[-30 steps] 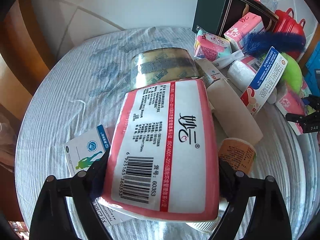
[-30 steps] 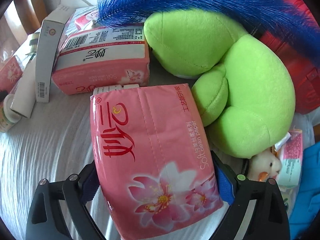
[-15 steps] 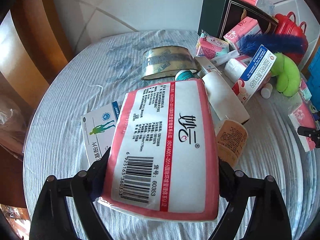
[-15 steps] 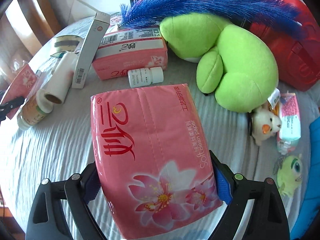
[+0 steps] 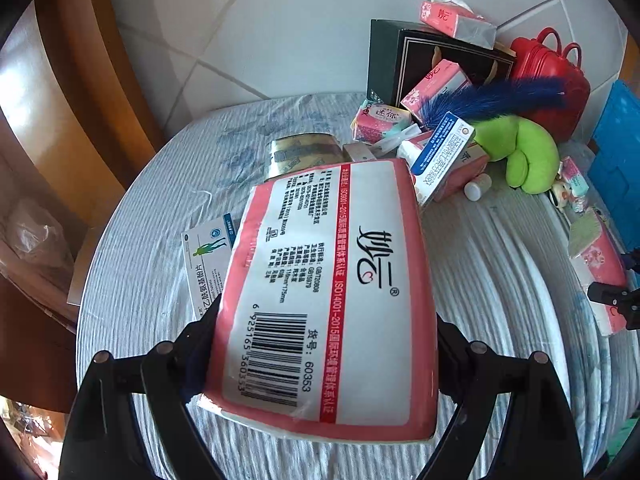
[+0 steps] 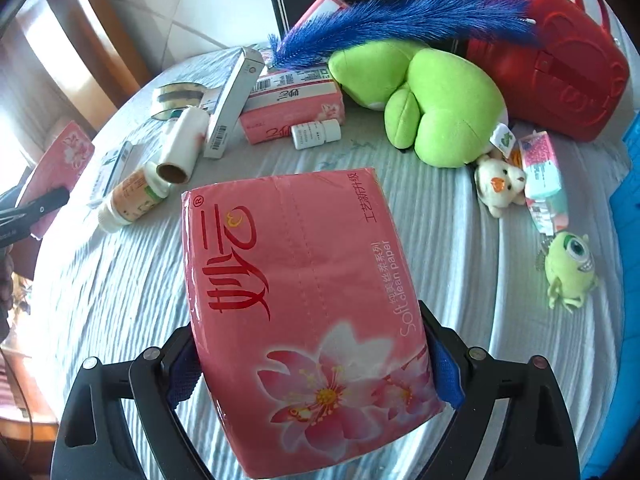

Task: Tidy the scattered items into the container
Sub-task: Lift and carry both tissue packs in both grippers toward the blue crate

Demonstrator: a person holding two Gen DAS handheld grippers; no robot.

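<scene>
Between the right tongs (image 6: 316,376), a tissue pack (image 6: 308,312) in glossy pink plastic film; beyond it, a fuzzy green plush toy (image 6: 440,100), shiny red plastic bag (image 6: 560,80), ribbed matt cloth table cover (image 6: 460,220)

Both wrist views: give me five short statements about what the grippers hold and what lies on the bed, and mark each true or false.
1. The left gripper is clamped on a tissue pack with its barcode side facing the camera. True.
2. The right gripper is empty. False: it is shut on a pink flowered tissue pack.
3. The blue feather lies over the green plush toy. True.
4. The small white bottle stands upright. False: it lies on its side.
5. The red bag sits beside the tape roll. False: they are far apart, at opposite ends of the clutter.
</scene>
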